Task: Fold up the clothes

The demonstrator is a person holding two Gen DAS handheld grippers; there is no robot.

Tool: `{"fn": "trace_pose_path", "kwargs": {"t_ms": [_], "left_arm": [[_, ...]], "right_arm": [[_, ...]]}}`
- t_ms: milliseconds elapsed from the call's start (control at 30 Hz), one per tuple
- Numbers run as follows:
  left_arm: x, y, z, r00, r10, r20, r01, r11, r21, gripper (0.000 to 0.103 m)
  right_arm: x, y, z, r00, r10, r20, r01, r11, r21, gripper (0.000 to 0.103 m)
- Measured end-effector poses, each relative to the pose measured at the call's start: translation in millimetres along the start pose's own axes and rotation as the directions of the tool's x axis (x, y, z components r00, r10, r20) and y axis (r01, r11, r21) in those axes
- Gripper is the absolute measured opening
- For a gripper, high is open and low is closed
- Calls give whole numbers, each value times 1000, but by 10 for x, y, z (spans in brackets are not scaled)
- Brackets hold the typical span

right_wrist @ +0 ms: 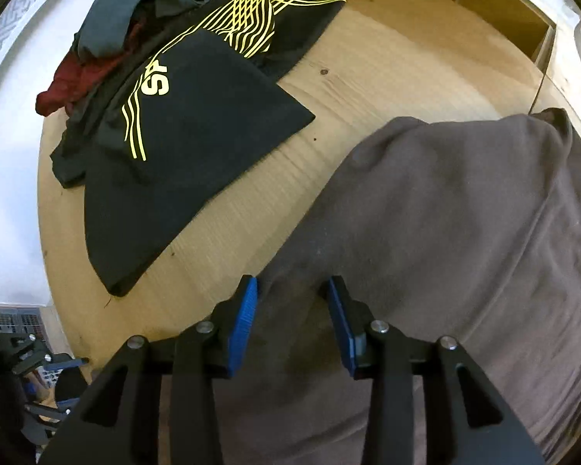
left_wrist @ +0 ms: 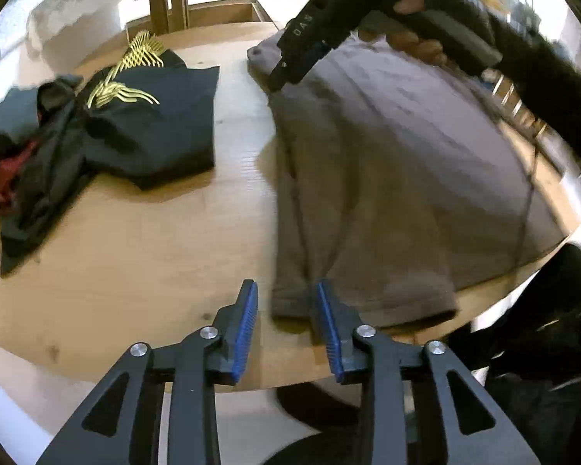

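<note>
A grey-brown garment (left_wrist: 387,162) lies spread along the right side of a round wooden table (left_wrist: 135,283), softly wrinkled, its near hem by the table edge. The left gripper (left_wrist: 286,290) hovers over that near hem corner, blue pads apart, cloth beneath them but not pinched. The right gripper (right_wrist: 292,290), jaws likewise parted, hangs over the garment's far end without clasping it; the person's hand (left_wrist: 410,35) holds its handle. To the left lies a black shirt with yellow lines (right_wrist: 197,124), and beyond it a crumpled pile of dark and red clothes (right_wrist: 108,38).
</note>
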State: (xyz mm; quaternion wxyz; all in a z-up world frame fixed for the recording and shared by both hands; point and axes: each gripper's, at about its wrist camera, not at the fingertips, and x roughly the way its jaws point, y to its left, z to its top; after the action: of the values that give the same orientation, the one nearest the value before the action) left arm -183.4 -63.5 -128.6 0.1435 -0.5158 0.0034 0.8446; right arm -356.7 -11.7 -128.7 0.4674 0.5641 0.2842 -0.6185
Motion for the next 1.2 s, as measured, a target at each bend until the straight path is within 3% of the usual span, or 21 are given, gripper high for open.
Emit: {"fn": "trace_pose_path", "kwargs": {"t_ms": [67, 167, 300, 533, 833, 900, 1000, 1033, 1067, 1133, 1200], "left_arm": [[-30, -11, 26, 1000, -11, 8, 11, 1000, -24, 35], [67, -96, 57, 999, 28, -18, -28, 999, 15, 39], [171, -163, 79, 998, 43, -38, -41, 998, 42, 42], [163, -209, 60, 998, 61, -13, -60, 995, 74, 44], [167, -202, 48, 998, 55, 6, -55, 992, 116, 42], [166, -200, 32, 999, 47, 14, -49, 991, 124, 39], [161, -229, 9, 999, 44, 26, -47, 988, 146, 34], [160, -257, 6, 999, 46, 28, -50, 987, 156, 31], [159, -284, 4, 998, 48, 31, -52, 985, 166, 26], [148, -325, -1, 998, 55, 39, -62, 980, 188, 19], [138, -326, 2, 997, 56, 44, -64, 980, 186, 13]], "right_arm": [[-136, -102, 17, 1000, -3, 31, 2, 1000, 13, 38], [-395, -398, 110, 996, -11, 94, -2, 991, 137, 40], [-483, -570, 263, 993, -91, 78, 69, 966, 250, 46], [-241, -368, 643, 987, -159, 5, 153, 960, 233, 46], [136, -258, 837, 934, -321, -158, 347, 919, 187, 46], [168, -221, 811, 922, -352, -159, 377, 911, 165, 46], [130, -226, 739, 927, -351, -131, 369, 916, 156, 46], [115, -242, 711, 930, -344, -126, 361, 920, 155, 44], [93, -274, 680, 930, -345, -123, 362, 919, 157, 33], [36, -347, 618, 930, -353, -106, 366, 916, 166, 21], [-47, -438, 563, 949, -307, -76, 316, 928, 196, 13]]}}
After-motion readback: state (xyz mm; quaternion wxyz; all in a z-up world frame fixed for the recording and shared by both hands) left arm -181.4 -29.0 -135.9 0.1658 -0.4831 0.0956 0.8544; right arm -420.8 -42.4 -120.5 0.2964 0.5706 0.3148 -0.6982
